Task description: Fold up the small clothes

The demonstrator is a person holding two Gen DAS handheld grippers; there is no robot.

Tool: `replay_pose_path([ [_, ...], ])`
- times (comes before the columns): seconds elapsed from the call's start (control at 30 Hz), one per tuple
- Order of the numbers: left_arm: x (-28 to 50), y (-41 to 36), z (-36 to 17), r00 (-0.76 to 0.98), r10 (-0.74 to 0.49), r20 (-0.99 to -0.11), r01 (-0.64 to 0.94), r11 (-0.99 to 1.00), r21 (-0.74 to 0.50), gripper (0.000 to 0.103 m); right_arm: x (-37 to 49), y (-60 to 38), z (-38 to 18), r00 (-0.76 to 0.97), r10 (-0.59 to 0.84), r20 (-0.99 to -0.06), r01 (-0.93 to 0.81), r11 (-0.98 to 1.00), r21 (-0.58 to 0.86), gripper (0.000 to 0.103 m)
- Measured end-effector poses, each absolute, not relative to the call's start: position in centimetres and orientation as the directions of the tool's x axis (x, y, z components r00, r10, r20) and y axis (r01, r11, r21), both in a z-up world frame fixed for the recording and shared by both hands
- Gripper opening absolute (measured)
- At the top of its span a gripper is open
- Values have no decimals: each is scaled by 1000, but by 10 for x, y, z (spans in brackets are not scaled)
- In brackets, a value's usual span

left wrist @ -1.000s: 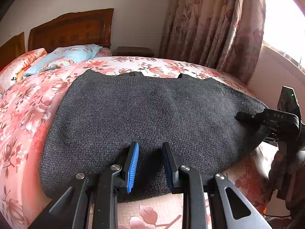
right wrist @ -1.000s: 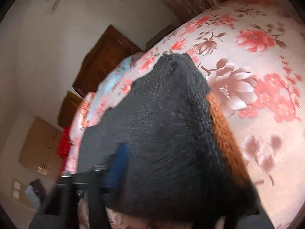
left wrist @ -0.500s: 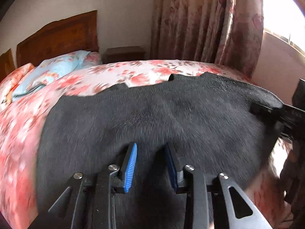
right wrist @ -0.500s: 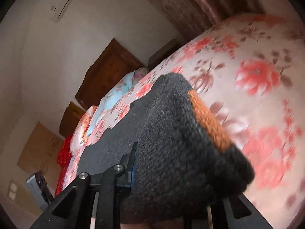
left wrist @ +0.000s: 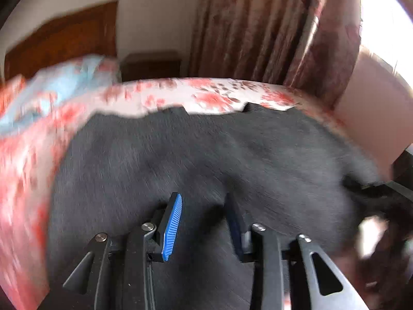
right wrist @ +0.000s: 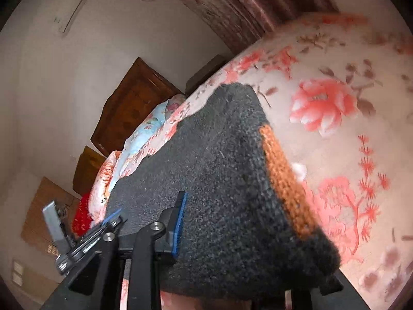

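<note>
We see the dark sweater [left wrist: 196, 155] spread on the floral bed [left wrist: 211, 95], neckline toward the headboard [left wrist: 62, 38], long axis crosswise. Our left gripper [left wrist: 204, 222] and right gripper [right wrist: 232, 232] each clamp its near hem, lifted higher than a second ago.

Motion blur smears the left view, so whether the left gripper [left wrist: 204, 222] pinches the sweater [left wrist: 196, 160] is unclear, while in the right view the sweater [right wrist: 227, 180] hides the right gripper's [right wrist: 232, 237] far finger and its hem runs off the bottom edge.
</note>
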State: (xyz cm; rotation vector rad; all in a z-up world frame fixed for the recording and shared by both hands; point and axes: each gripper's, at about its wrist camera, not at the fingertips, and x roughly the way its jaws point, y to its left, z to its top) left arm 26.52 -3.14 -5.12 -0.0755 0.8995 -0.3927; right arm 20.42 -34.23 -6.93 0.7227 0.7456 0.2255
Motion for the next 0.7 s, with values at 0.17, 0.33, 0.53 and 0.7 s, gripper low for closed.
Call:
replay_pose_path([
  [0.17, 256, -70, -22, 583, -431, -689, 371, 896, -245, 35, 203, -337, -68, 733, 400, -551, 63, 766, 640, 103],
  [0.33, 282, -98, -61, 596, -312, -740, 288, 943, -166, 36, 194, -349, -71, 751, 397, -527, 76, 741, 667, 27],
  [0.53, 256, -91, -51, 623, -281, -730, 266, 954, -140, 35, 196, -345, -69, 744, 391, -541, 77, 755, 652, 88],
  [0.7, 246, -88, -55, 655, -236, -718, 265, 961, -74, 34, 200, -341, -71, 739, 382, -554, 83, 765, 638, 76],
])
